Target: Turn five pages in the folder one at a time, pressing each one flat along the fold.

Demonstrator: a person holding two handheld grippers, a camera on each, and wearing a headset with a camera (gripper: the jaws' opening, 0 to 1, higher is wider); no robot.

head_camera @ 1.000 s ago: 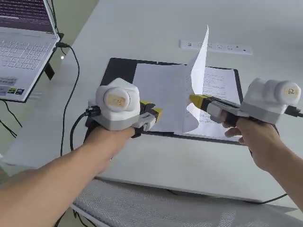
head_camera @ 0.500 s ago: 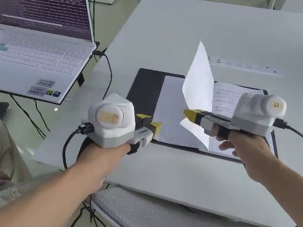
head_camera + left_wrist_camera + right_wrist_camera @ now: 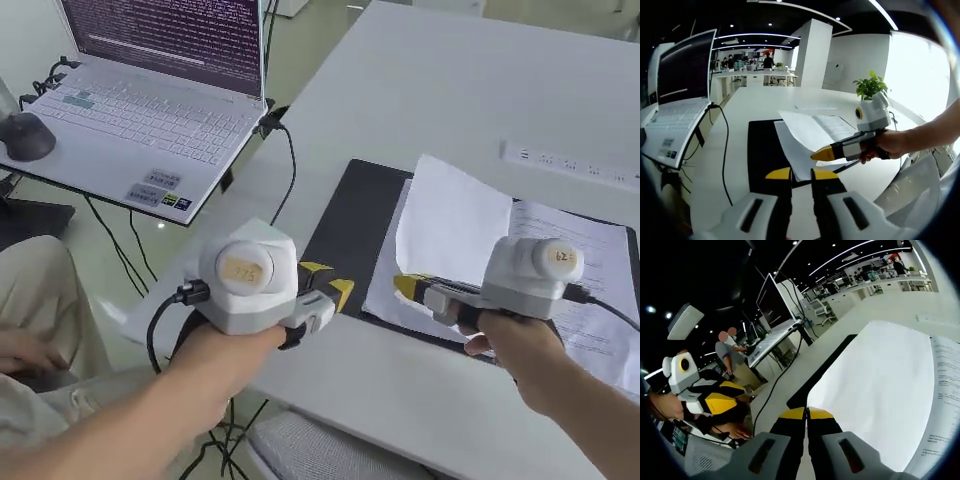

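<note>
A black folder lies open on the white table, with a printed page flat on its right half. My right gripper is shut on the near edge of a white page; the page is lifted and leans over toward the folder's left half. In the right gripper view the page spreads out above the closed jaws. My left gripper hovers over the table's near edge, left of the folder and touching nothing. Its jaws stand slightly apart and empty, and the right gripper shows ahead of them holding the page.
An open laptop sits on a lower stand to the left, with a mouse and a black cable running toward the table. A white power strip lies behind the folder. A seated person's legs are at far left.
The right gripper has carried the page from nearly upright over to the left and lower. My head has turned left, bringing the laptop into view. The left gripper holds its place.
</note>
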